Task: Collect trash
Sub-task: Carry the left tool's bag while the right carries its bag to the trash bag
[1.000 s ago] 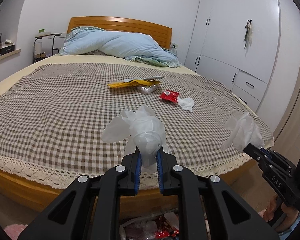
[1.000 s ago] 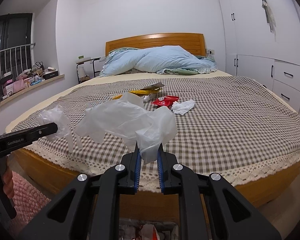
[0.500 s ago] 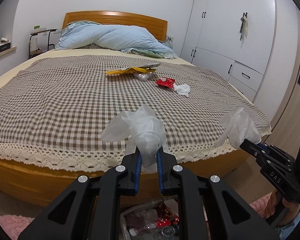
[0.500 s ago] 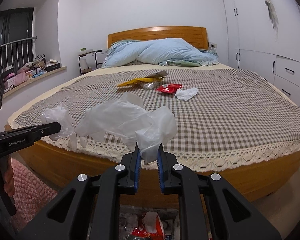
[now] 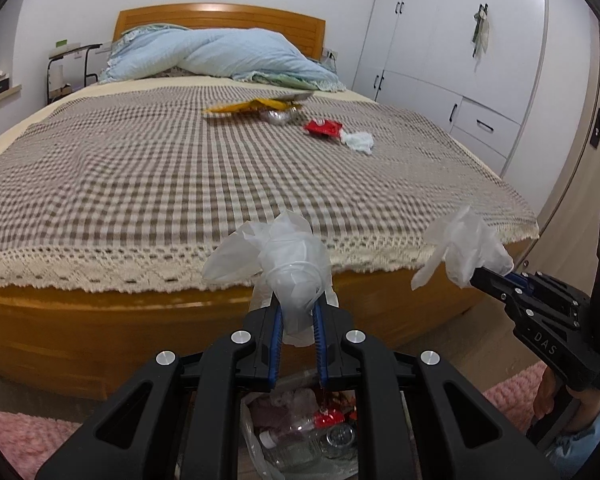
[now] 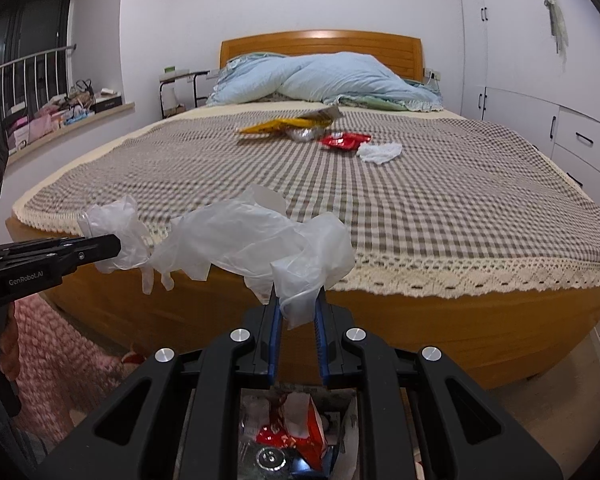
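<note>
Both grippers have dropped over the last second: the bed edge now sits higher in both wrist views and the trash bag on the floor shows far more below me. Left gripper jaws nearly closed, pinching a crumpled clear plastic glove; right gripper same, clamped on the second glove. Neither grip changed. I judge I'm lowering both gloves to release them in the bag, directly under the jaws. Left on the checked bedspread, well apart from me: yellow wrapper, red packet, white tissue.
</note>
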`<state>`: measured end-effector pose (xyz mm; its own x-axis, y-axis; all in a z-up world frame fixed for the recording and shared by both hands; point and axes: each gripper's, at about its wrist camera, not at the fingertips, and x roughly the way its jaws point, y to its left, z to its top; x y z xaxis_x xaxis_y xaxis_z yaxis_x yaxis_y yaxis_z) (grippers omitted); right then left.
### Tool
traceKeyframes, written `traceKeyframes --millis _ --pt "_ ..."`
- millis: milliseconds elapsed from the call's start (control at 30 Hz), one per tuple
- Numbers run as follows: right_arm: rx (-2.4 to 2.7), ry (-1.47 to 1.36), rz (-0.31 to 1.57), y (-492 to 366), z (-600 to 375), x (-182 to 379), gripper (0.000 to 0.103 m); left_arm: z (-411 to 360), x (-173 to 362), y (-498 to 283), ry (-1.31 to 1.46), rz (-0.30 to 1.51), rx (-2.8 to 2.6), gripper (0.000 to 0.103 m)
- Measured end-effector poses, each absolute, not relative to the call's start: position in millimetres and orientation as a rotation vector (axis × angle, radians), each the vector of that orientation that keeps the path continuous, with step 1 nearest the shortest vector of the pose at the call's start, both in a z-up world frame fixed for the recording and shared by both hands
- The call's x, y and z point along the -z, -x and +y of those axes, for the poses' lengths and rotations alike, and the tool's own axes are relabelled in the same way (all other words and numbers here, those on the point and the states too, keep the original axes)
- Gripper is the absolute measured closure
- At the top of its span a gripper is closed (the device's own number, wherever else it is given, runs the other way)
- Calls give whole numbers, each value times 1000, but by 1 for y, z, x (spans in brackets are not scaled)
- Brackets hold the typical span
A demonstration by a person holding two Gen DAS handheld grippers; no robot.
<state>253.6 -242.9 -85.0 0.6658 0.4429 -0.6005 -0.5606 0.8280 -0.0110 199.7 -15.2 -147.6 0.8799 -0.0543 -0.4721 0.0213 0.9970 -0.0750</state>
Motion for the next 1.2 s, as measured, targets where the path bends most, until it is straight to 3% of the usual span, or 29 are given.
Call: traceKeyframes --millis 1200 --pt "-574 387 925 -260 -212 201 88 -5 265 -251 46 800 104 92"
